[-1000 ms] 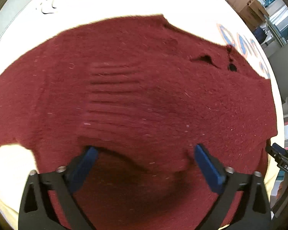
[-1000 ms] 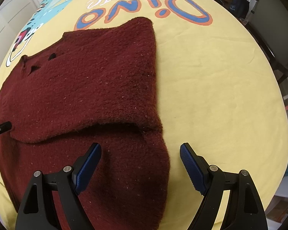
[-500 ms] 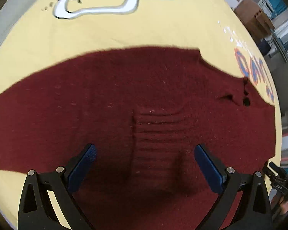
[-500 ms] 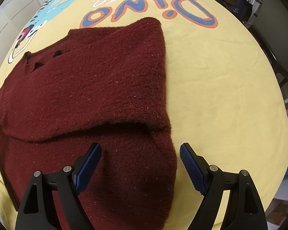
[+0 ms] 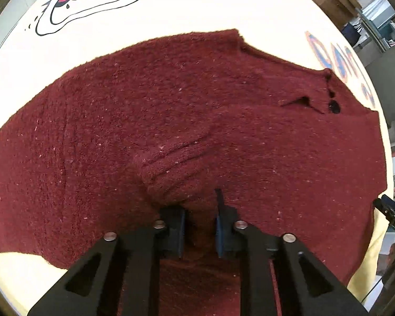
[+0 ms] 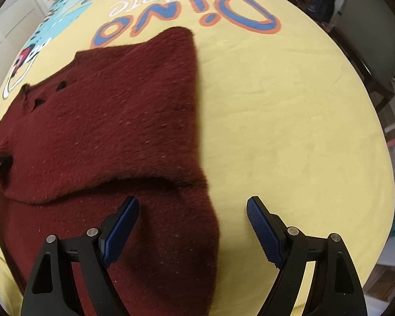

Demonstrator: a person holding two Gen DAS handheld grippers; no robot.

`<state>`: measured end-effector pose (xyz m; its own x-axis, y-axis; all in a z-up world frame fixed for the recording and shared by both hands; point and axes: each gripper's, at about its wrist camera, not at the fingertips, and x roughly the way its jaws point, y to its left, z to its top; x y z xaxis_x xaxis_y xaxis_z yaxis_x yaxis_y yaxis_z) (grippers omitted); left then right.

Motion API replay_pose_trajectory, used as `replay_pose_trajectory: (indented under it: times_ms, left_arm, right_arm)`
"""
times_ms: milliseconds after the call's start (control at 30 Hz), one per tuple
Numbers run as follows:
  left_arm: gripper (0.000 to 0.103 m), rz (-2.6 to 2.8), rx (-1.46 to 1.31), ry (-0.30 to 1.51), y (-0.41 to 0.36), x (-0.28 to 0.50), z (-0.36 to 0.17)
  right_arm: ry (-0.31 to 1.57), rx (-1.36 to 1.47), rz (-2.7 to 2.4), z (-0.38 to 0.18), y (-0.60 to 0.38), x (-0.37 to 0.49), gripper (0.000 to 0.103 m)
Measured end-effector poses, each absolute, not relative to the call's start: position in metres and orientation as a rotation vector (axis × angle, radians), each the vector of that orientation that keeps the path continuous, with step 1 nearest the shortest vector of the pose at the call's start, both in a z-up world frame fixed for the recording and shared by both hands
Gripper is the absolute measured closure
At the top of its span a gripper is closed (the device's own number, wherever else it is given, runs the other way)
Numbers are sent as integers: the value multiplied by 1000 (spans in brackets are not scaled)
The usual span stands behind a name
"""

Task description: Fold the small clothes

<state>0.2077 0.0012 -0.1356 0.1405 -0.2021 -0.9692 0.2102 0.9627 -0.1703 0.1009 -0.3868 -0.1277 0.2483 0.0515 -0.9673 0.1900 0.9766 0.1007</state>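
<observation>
A dark red knitted sweater (image 5: 223,121) lies spread on a yellow printed cloth (image 5: 197,8). My left gripper (image 5: 198,210) is shut on the ribbed cuff (image 5: 171,166) of a sleeve that lies over the sweater's body. In the right wrist view the sweater (image 6: 113,121) fills the left half, with one side folded over. My right gripper (image 6: 192,210) is open and empty, low over the sweater's right edge. The tip of the left gripper shows at the left edge of that view (image 6: 0,163).
The yellow cloth (image 6: 289,118) carries a blue and orange "Dino" print (image 6: 192,21) and a cartoon figure (image 5: 92,0). A chair (image 6: 376,34) and a dark bag (image 6: 321,8) stand beyond the table's far right edge. The right gripper's body shows at the right of the left wrist view (image 5: 392,218).
My left gripper has closed from wide open onto the ribbed cuff. My right gripper stays open and has shifted slightly over the sweater's edge.
</observation>
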Motion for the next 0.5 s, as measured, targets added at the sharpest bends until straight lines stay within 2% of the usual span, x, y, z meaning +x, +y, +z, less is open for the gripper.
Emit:
replay_pose_trajectory:
  times_ms: [100,200,300,500]
  left_arm:
    - [93,-317,-18,1377,7,207,-124]
    - [93,-322,-53,1318,53,191,-85]
    - [93,-296,-26,1252,63,189,-64]
    - [93,-273,7,1258,58,190,-79]
  right_arm:
    - [1318,239,-89,-128,-391,102,18]
    - [1301,266,-66,-123,-394,107,18]
    - [1274,295,-47,-113,-394,120,18]
    - [1290,369,10,-121,-387,176,18]
